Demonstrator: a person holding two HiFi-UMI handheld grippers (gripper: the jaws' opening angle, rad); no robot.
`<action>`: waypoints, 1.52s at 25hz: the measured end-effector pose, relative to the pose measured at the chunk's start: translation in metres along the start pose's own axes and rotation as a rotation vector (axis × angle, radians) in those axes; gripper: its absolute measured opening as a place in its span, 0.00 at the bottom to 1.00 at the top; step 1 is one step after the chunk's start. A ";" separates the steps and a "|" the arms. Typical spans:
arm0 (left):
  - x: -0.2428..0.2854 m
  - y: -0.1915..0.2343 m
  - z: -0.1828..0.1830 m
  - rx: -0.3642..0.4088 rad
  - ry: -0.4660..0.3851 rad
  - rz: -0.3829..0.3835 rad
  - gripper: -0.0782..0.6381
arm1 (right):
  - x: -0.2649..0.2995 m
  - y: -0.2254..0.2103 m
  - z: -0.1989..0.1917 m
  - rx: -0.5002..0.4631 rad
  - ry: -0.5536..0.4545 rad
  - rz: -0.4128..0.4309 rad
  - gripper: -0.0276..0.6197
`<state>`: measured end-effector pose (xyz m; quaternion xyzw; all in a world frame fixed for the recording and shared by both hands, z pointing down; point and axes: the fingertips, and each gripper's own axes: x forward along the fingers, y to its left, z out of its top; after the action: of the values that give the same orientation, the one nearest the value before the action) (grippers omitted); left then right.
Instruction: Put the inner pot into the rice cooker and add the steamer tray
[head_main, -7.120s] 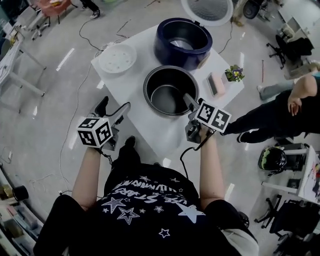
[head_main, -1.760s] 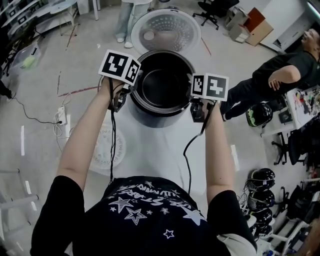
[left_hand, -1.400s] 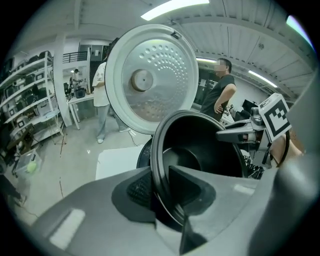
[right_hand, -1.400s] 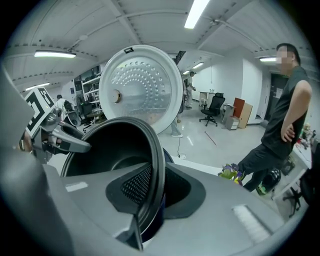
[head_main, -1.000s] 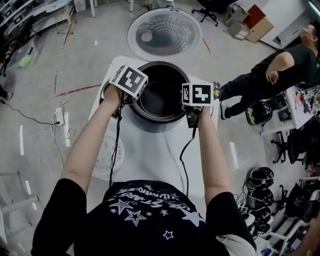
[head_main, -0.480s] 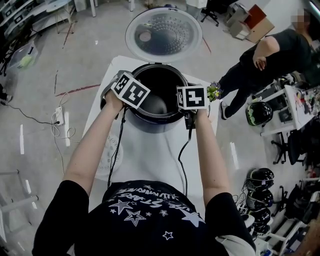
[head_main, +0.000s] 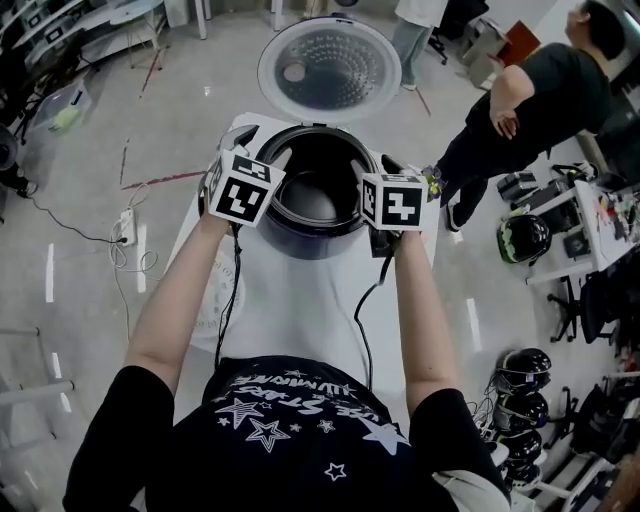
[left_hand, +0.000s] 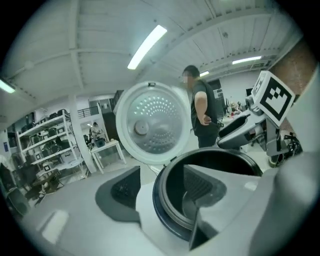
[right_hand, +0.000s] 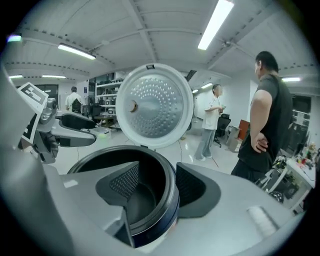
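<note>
Over the counter (head_main: 300, 310) we hold the left tool (left_hand: 161, 186) astride the rim of the pot (head_main: 315, 205), jaws apart. It sits upright inside the cooker (head_main: 300, 243), mouth up, axis vertical. Our right tool (right_hand: 159, 184) straddles the opposite rim, likewise apart.

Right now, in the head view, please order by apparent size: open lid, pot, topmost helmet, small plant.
1. open lid and pot: nearly alike, pot partly hidden, so unranked
2. topmost helmet
3. plant
</note>
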<state>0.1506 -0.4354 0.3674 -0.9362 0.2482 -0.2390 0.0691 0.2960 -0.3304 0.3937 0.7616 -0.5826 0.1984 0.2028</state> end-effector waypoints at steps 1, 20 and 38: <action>-0.009 0.000 0.006 -0.010 -0.036 0.018 0.49 | -0.006 0.001 0.005 -0.008 -0.037 0.006 0.44; -0.142 -0.065 -0.016 -0.150 -0.126 0.298 0.18 | -0.123 0.010 -0.006 -0.062 -0.308 0.139 0.09; -0.219 -0.181 -0.110 -0.386 0.016 0.327 0.11 | -0.183 0.029 -0.107 -0.033 -0.251 0.320 0.09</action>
<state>0.0088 -0.1708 0.4185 -0.8775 0.4380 -0.1802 -0.0754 0.2161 -0.1319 0.3873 0.6746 -0.7201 0.1223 0.1069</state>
